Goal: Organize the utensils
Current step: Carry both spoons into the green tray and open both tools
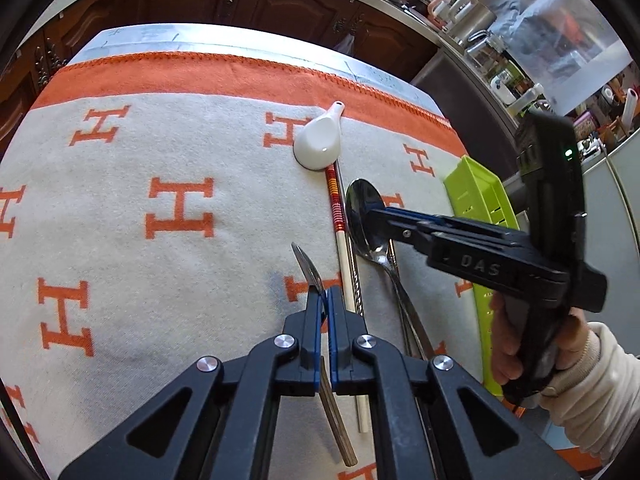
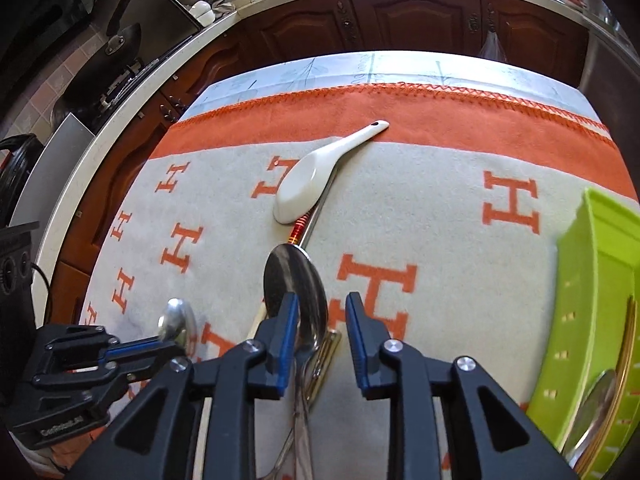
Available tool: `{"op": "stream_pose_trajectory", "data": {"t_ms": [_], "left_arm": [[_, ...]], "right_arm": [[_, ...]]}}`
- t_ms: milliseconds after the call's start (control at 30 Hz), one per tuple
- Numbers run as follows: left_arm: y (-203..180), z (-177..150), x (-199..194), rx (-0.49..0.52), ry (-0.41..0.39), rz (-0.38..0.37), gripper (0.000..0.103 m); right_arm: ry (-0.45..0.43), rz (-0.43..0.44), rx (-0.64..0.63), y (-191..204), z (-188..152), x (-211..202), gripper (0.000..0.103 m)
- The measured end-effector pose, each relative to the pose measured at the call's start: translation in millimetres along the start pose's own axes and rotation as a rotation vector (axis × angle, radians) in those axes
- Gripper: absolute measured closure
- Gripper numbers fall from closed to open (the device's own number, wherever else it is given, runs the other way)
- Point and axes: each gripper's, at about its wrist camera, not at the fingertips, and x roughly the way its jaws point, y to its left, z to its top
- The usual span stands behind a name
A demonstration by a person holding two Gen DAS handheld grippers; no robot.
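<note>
A tabletop (image 1: pixel 132 42) is seen covered by a grey blanket (image 1: pixel 120 240) patterned with orange H letters and an orange band along its far edge. The left gripper (image 1: pixel 324 294) is closed on a small metal spoon (image 1: pixel 308 266), held by the neck with its bowl raised above the blanket. The right gripper (image 2: pixel 322 308) is held with its jaws apart, straddling the bowl of a large metal spoon (image 2: pixel 294 280) that lies on the blanket; nothing is gripped. A white ceramic spoon (image 2: pixel 316 172) is laid nearer the far edge, resting across the ends of a pair of chopsticks (image 1: pixel 338 216). A green tray (image 2: pixel 596 280) is set at the right edge, with some metal utensils (image 2: pixel 596 404) lying inside it.
</note>
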Motion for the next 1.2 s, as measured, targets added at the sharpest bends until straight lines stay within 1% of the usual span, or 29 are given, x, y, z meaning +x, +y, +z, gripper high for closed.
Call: {"op": "stream_pose_trajectory", "data": {"t_ms": [100, 133, 167, 267, 400, 700, 867, 1033, 1200], "left_arm": [[-0.7, 0.6, -5.9, -0.001, -0.018, -0.004, 0.103], [-2.2, 1.6, -6.4, 0.001, -0.022, -0.003, 0.103], [-3.6, 2.7, -7.0, 0.002, -0.027, -0.003, 0.103], [-8.7, 4.3, -10.8, 0.011, -0.042, 0.001, 0.103], [-16.7, 5.1, -18.9, 0.023, -0.059, -0.003, 0.103], [-44.2, 5.4, -37.6, 0.06, -0.081, -0.014, 0.103], [-73.7, 4.0, -51.5, 0.106, -0.089, -0.02, 0.102], [-114.9, 6.3, -61.1, 0.164, -0.101, -0.041, 0.102], [-158.3, 8.3, -62.8, 0.215, -0.099, -0.094, 0.102]], "right_arm": [[-0.035, 0.033, -0.019, -0.5, 0.1, 2.8, 0.079], [-0.034, 0.04, -0.025, 1.1, 0.5, 3.3, 0.09], [-0.029, 0.042, -0.027, 2.2, 0.5, 3.7, 0.093], [-0.063, 0.088, -0.006, 2.1, -1.8, -5.8, 0.101], [-0.093, 0.099, 0.057, -6.9, -6.8, -22.2, 0.102], [-0.228, 0.075, 0.107, -15.2, -22.5, -85.8, 0.102], [-0.289, 0.055, 0.111, -19.5, -31.1, -127.3, 0.102], [-0.347, 0.03, 0.128, -31.5, -43.6, -171.4, 0.102], [-0.387, -0.017, 0.143, -49.8, -60.4, -219.5, 0.102]]}}
